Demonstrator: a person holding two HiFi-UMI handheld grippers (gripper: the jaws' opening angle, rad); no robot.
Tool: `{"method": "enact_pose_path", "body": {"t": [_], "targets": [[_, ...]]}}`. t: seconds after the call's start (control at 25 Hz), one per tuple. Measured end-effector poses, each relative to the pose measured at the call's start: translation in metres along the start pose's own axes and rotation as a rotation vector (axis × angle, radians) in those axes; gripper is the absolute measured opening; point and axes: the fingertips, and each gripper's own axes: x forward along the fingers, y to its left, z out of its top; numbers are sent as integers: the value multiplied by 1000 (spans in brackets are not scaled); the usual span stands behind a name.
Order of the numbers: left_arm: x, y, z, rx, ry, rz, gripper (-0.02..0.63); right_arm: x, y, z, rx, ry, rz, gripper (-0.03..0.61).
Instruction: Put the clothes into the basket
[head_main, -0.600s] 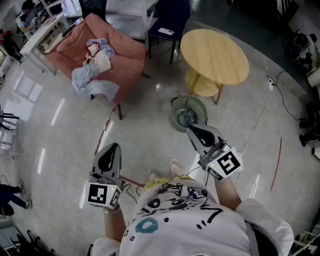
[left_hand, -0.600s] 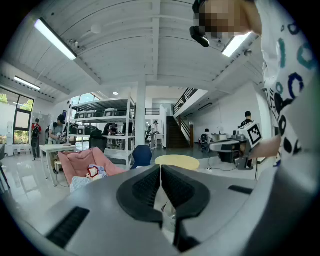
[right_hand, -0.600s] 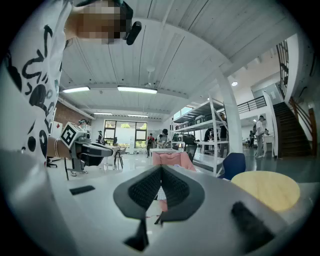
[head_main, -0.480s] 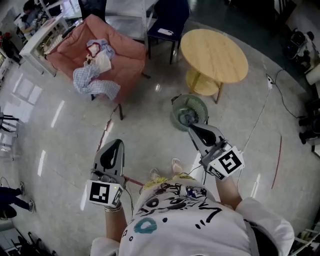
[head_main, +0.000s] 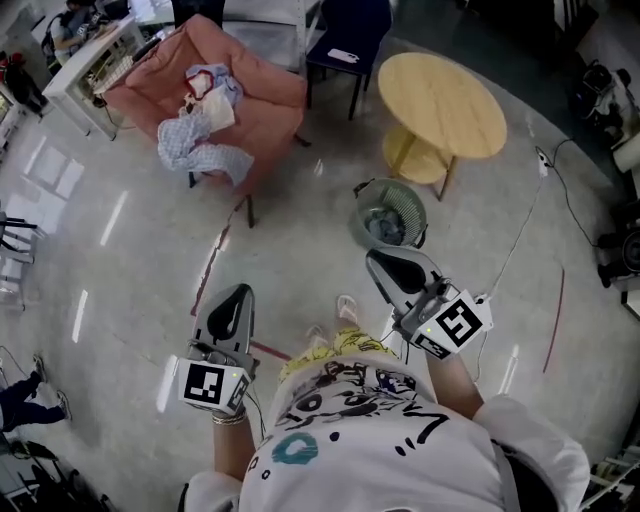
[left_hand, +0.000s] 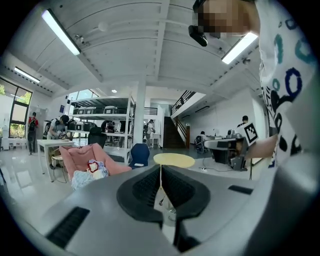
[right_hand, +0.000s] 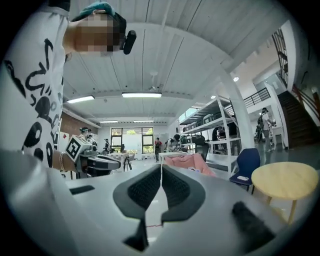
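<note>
Pink upholstery marks the armchair (head_main: 272, 95) at the upper left of the head view, and the clothes (head_main: 200, 148) lie heaped on its seat: a pale blue checked garment spilling over the front edge, with a white and red piece behind it. The green basket (head_main: 421, 210) stands on the glossy grey floor (head_main: 300, 230), well apart from the armchair and just beside the foot of the round wooden table (head_main: 445, 95). Some grey-blue fabric (head_main: 388, 226) lies inside the basket. A dark blue chair (head_main: 350, 30) stands behind, between armchair and table.

The left gripper (head_main: 236, 296) is held low over the floor, its jaws closed together with nothing between them. The left gripper view shows the pads meeting in a thin seam, with the armchair (left_hand: 85, 159) and its clothes (left_hand: 91, 172) far ahead to the left. The right gripper (head_main: 380, 262) points toward the basket, near it but not touching. Its jaws are likewise pressed together and empty. The person wears a white shirt (head_main: 350, 430) with black print.
</note>
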Motion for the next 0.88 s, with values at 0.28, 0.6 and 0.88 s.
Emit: {"method": "enact_pose_path", "body": {"t": [0.28,0.6,0.88], "targets": [[2,21,-5,-27,-2,41,21,27,-3,-16,-15,59,29,31],[45,78,-1,-41,34,120,21,115,-46,-9,-10,54,120,31],[92,140,10,-54,29,237,21,169,-92,5,-57,37,180,31]]}}
